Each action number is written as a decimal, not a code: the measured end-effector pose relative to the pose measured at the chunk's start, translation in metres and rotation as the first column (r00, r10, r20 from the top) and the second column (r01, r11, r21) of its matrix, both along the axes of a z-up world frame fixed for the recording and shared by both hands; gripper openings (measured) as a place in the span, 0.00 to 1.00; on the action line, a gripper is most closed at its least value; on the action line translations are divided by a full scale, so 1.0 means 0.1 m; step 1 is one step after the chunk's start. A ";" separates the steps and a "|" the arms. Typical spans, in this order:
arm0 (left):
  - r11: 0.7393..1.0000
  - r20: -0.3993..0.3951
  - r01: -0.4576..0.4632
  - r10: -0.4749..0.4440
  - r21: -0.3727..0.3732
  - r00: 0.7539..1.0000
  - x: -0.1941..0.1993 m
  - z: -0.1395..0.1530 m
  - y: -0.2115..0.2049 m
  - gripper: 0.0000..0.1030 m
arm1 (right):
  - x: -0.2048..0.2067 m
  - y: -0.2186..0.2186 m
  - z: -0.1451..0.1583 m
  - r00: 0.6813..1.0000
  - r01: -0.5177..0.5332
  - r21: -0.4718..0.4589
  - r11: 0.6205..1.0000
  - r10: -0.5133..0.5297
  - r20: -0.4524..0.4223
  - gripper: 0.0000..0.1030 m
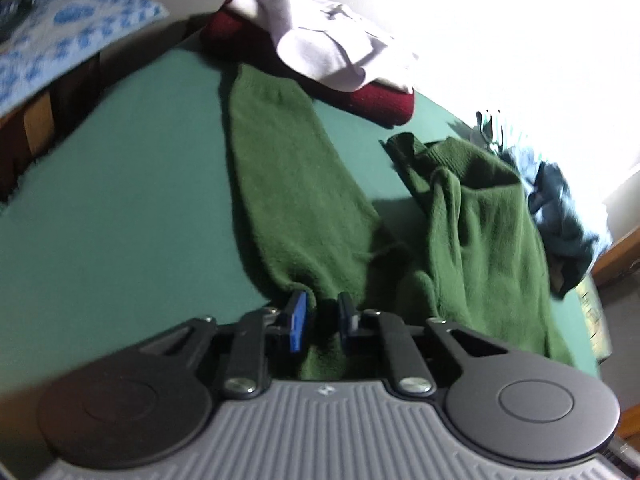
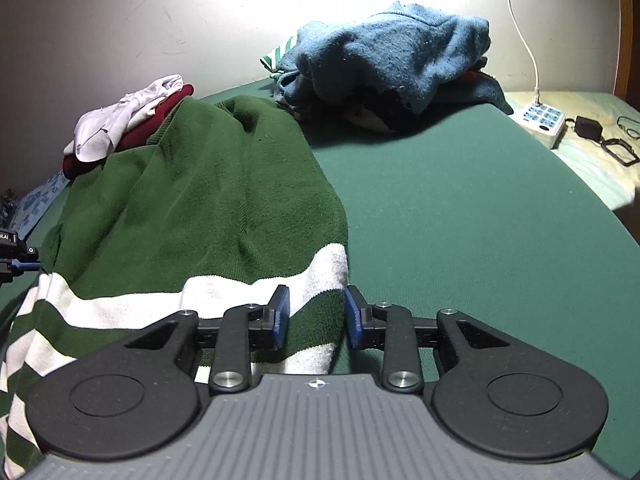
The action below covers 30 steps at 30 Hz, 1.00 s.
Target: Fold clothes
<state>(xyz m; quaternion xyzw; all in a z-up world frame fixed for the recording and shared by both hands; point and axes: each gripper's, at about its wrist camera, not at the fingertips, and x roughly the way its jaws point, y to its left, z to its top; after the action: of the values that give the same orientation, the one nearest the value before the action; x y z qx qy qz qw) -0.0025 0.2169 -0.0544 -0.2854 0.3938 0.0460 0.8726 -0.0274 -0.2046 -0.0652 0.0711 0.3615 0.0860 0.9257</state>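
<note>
left fingers [image 1: 323, 322] clamped on green sweater [image 1: 280, 184] | right fingers [image 2: 317, 316] apart over hem

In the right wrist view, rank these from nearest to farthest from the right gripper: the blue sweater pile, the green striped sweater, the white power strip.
1. green striped sweater: its striped hem lies between the open fingers of the right gripper.
2. white power strip: far right, at the bed's edge.
3. blue sweater pile: centre back, against the wall.

The last two are close to each other in depth; that order is tentative.
</note>
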 end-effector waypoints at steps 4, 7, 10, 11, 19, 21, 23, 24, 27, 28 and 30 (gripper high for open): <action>1.000 -0.007 -0.027 0.027 0.009 1.000 -0.03 0.04 0.03 0.01 | -0.01 0.11 -0.01 1.000 -0.008 -0.051 0.999 0.009 0.013 0.42; 0.991 0.011 -0.039 0.038 0.126 0.999 -0.10 0.20 -0.03 0.00 | -0.02 0.15 -0.01 1.000 -0.003 -0.067 0.998 0.004 0.016 0.44; 0.953 0.037 -0.055 0.046 0.297 0.998 -0.22 0.43 -0.13 0.00 | -0.03 0.16 -0.01 1.000 0.009 -0.067 0.998 -0.008 0.014 0.45; 0.939 0.046 -0.065 0.052 0.338 0.998 -0.28 0.50 -0.14 0.00 | -0.04 0.17 -0.02 1.000 0.012 -0.067 0.998 -0.011 0.014 0.45; 0.818 0.068 -0.180 0.171 0.546 0.983 -0.99 0.92 0.11 0.00 | -0.06 0.19 -0.02 1.000 0.011 -0.073 0.997 -0.010 0.021 0.46; 0.800 0.049 -0.204 0.215 0.564 0.975 -1.18 0.95 0.21 0.00 | -0.07 0.20 -0.03 1.000 0.008 -0.075 0.997 -0.006 0.022 0.47; 0.791 0.021 -0.218 0.251 0.572 0.968 -1.37 0.94 0.32 0.00 | -0.07 0.20 -0.03 1.000 0.004 -0.079 0.997 -0.002 0.022 0.48; 0.793 0.003 -0.220 0.265 0.568 0.964 -1.45 0.92 0.37 0.00 | -0.07 0.21 -0.02 1.000 0.002 -0.081 0.997 0.000 0.021 0.49; 0.839 -0.031 -0.212 0.262 0.501 0.965 -1.60 0.85 0.46 0.00 | -0.07 0.23 -0.03 1.000 -0.009 -0.087 0.996 0.011 0.026 0.55; 0.856 -0.026 -0.195 0.236 0.479 0.971 -1.61 0.85 0.44 0.00 | -0.07 0.24 -0.03 0.999 -0.011 -0.093 0.996 0.014 0.029 0.56; 0.874 -0.014 -0.125 0.149 0.469 0.989 -1.56 0.82 0.29 0.11 | -0.06 0.26 -0.04 0.999 -0.014 -0.098 0.995 0.017 0.031 0.60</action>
<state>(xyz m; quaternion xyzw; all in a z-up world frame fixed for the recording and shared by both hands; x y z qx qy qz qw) -0.1581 0.2464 0.0275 -0.0933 0.3714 0.2081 0.9000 -0.0331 -0.1782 -0.0689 0.0213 0.3512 0.0766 0.9329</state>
